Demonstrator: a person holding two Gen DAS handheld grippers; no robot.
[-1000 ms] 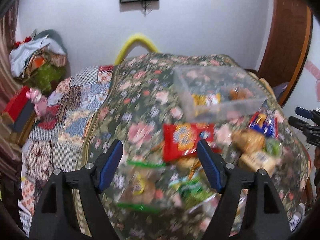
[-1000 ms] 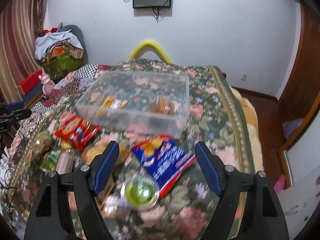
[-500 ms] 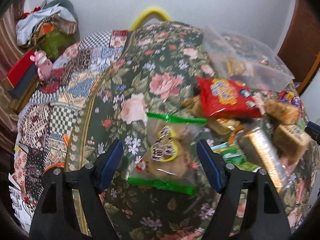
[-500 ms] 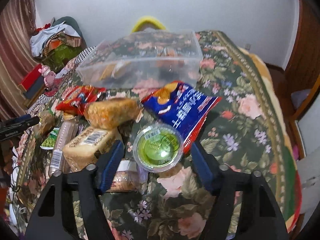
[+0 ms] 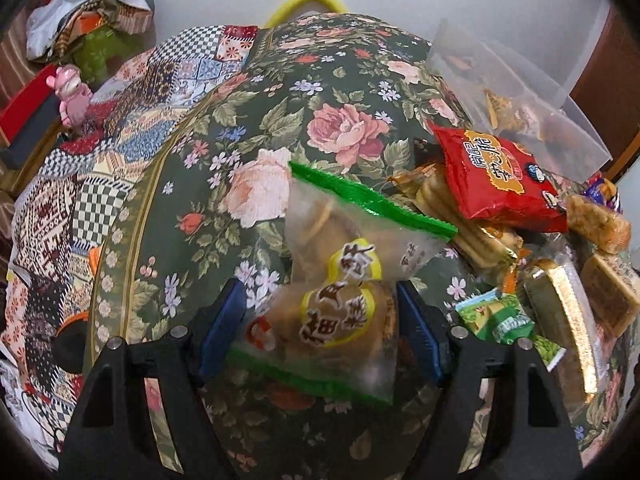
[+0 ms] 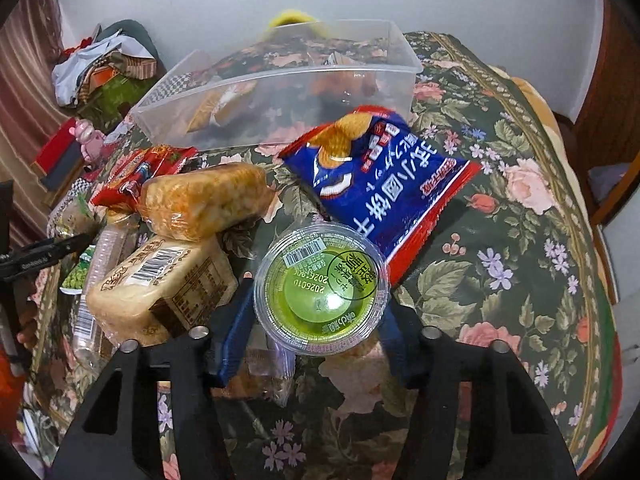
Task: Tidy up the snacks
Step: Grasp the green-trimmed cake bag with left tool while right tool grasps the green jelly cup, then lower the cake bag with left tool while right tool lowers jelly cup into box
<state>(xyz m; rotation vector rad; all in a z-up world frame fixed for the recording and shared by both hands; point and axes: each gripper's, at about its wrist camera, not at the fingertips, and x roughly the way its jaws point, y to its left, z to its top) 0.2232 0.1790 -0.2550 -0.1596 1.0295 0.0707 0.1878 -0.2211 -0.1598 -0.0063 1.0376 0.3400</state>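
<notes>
A clear bag with green edges, holding round biscuits, lies on the floral cloth. My left gripper straddles its lower half. The jaws are closing, and a gap shows beside the left pad. In the right wrist view a green jelly cup sits between the pads of my right gripper. Those jaws are also closing, and the pads lie against the cup's sides under its rim. A clear plastic box with a few snacks in it stands behind the pile.
Around the cup lie a blue chips bag, two wrapped cakes and a red bag. A patchwork quilt, a pink toy and heaped clothes are at the left. Bare floral cloth spreads to the right.
Both grippers have come down onto the pile. The left now straddles the green-edged bag. The right jaws have narrowed around the green cup.
</notes>
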